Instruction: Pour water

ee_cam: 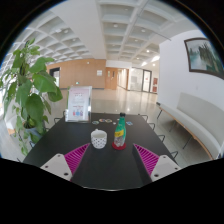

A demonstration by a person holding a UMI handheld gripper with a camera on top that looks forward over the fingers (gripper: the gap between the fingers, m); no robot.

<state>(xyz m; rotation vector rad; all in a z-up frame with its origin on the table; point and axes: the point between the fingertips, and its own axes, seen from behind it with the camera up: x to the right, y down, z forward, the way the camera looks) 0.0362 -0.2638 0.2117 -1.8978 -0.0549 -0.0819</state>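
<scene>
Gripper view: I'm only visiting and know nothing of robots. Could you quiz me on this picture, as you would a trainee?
1. True or false: the jaws are shut on the bottle.
2. Which stands nearer the plant: the white cup or the bottle?
3. Multiple choice: the cap of the bottle is A) blue, B) red, C) yellow.

Key:
1. False: the gripper is open, both things beyond it on the dark table.
2. The white cup.
3. B.
</scene>
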